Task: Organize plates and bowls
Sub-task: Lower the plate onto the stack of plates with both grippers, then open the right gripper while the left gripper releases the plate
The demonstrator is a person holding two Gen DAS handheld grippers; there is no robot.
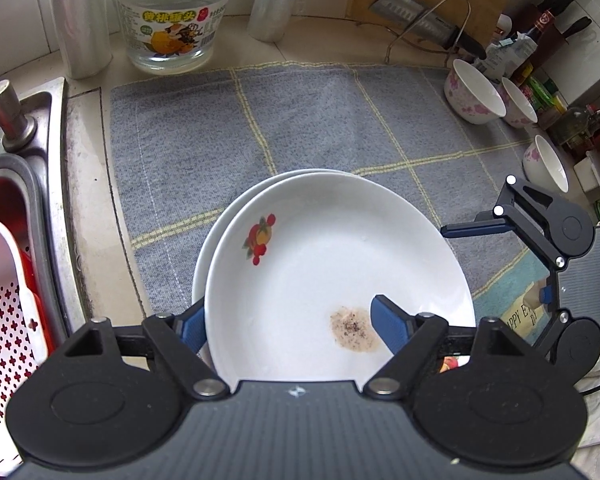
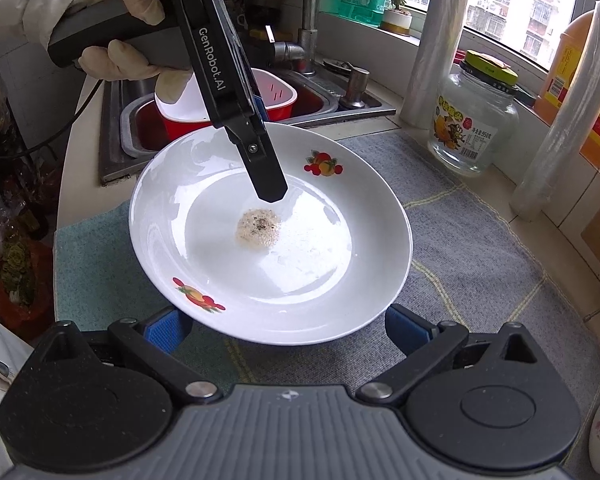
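Two white plates with fruit prints are stacked on the grey checked towel point(image 1: 300, 120). The top plate point(image 1: 320, 248) point(image 2: 300, 260) has a brownish food stain point(image 1: 352, 330) and hides all of the lower plate point(image 1: 206, 248) except its left rim. My left gripper point(image 1: 288, 320) point(image 2: 266, 152) is open and straddles the top plate's near rim, one finger inside the plate by the stain and one outside. My right gripper point(image 2: 288, 332) point(image 1: 496, 264) is open at the opposite edge of the plates, holding nothing. Three pink-flowered bowls point(image 1: 474, 94) stand at the towel's far right.
A steel sink point(image 1: 40, 184) holding a red and white colander point(image 1: 8, 288) lies left of the towel. A glass jar point(image 1: 172, 12), two film rolls point(image 1: 80, 20), a knife point(image 1: 424, 24) on a wire rack, a cutting board and bottles point(image 1: 540, 40) line the back.
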